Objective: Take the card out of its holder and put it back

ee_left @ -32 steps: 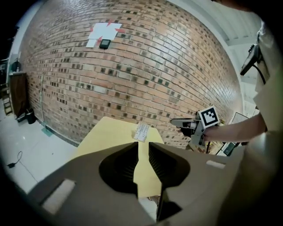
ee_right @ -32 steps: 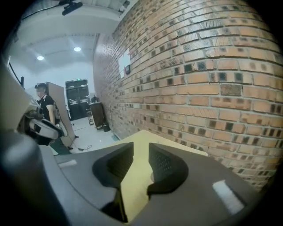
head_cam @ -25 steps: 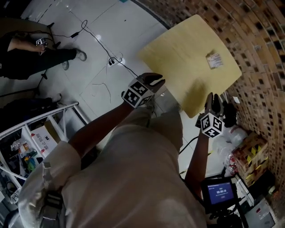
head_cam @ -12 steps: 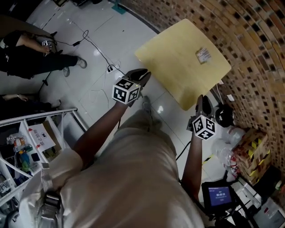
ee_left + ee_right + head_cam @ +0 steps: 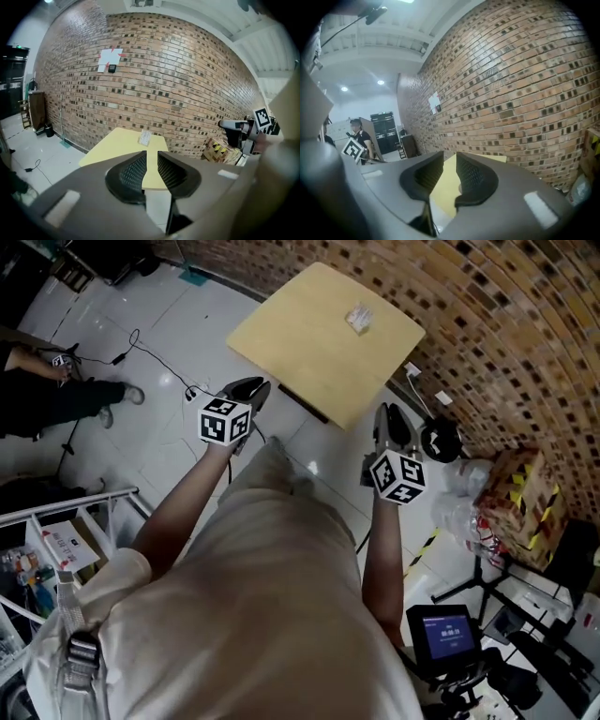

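Note:
The card in its clear holder [image 5: 358,317] stands near the far edge of the yellow table [image 5: 309,343], close to the brick wall. It also shows in the left gripper view as a small card holder [image 5: 145,137] on the table [image 5: 117,145]. My left gripper [image 5: 249,387] hovers over the floor, short of the table's near-left edge, jaws a little apart and empty. My right gripper [image 5: 390,414] hangs off the table's near-right corner. Its jaws are closing with nothing between them. The table [image 5: 443,190] shows through their gap.
A brick wall [image 5: 487,324] runs behind the table. Right of it on the floor are a black round object [image 5: 441,439], plastic bags [image 5: 466,514] and a taped cardboard box [image 5: 520,495]. A screen on a stand [image 5: 442,634] is lower right. A seated person [image 5: 56,397], cables [image 5: 141,341] and a rack [image 5: 56,540] are at the left.
The table and card holder have slid up and away in the head view and look smaller. Both grippers have risen in the picture, still short of the table.

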A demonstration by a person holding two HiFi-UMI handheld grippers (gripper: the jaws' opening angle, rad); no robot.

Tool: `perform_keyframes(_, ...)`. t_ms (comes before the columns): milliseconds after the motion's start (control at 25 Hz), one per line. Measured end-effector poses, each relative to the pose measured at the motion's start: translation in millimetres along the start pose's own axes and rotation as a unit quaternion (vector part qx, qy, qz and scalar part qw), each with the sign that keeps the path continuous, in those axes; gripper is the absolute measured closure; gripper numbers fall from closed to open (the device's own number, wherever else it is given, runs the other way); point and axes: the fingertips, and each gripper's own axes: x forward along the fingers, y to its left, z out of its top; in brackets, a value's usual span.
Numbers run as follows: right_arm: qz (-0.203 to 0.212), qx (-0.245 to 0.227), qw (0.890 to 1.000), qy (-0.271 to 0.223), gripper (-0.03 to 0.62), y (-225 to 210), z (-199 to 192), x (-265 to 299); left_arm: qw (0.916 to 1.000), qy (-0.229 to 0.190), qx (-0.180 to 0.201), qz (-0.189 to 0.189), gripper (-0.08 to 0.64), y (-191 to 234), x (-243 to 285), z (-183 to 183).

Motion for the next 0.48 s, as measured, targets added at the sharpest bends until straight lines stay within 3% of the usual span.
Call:
perform_keyframes(280, -0.01, -0.015, 1.0, 0.002, 0.506, -14.0, -2.0, -36.7, 0.9988, 0.011, 0.032, -0.034, 0.466, -39.9, 14.7, 0.3)
perform_keyframes(480, -0.035, -0.009, 0.999, 0.031, 0.5, -32.1, -25.6, -46.0, 0.9969, 0.029, 0.044, -0.058, 0.465, -49.5, 26.4, -6.7)
